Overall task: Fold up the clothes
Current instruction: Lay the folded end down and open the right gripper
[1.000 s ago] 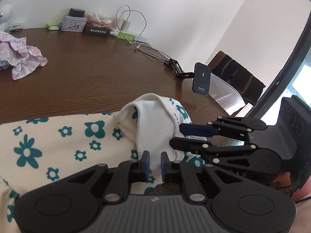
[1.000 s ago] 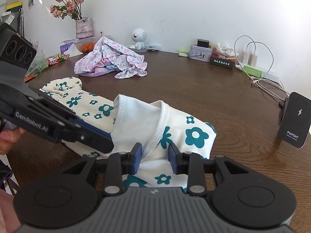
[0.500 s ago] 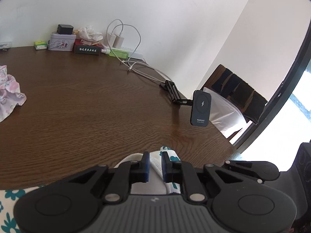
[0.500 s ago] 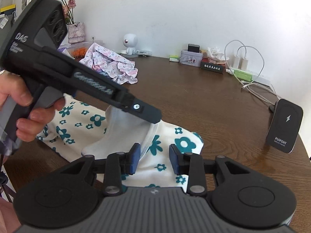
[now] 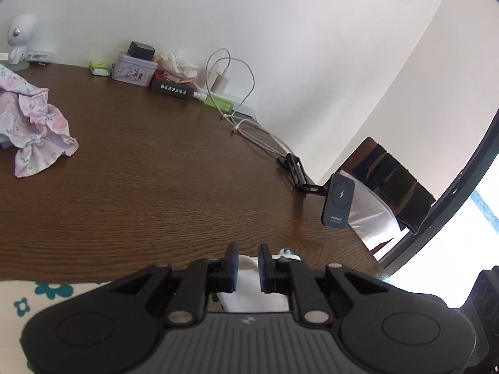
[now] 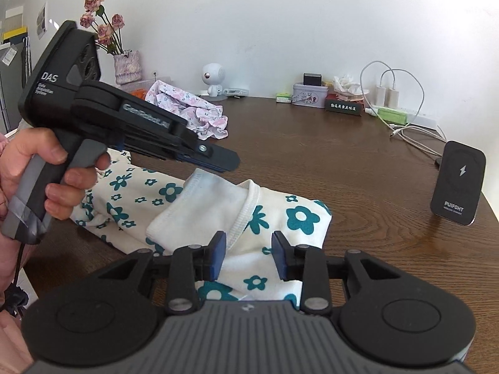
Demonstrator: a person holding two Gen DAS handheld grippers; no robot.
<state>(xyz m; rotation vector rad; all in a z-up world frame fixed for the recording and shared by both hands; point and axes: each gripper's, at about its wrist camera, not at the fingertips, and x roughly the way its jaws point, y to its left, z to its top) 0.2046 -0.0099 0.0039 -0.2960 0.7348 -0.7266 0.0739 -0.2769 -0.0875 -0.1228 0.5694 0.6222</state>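
Flowered shirt (image 6: 299, 218) lies on the brown table (image 6: 343, 155), long way running left to right, right under the right claw (image 6: 248, 255), the nearer one. Its jaws are opening, with cloth between but not pinched. The left claw (image 6: 224, 163) hangs above the white collar, opening a little and holding nothing. A pink pile (image 6: 187, 109) and a charger (image 6: 458, 184) sit well apart, so nothing is in the way.

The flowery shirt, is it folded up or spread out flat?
Partly folded: the flowery shirt has its white inside turned over on top, doubled on the table.
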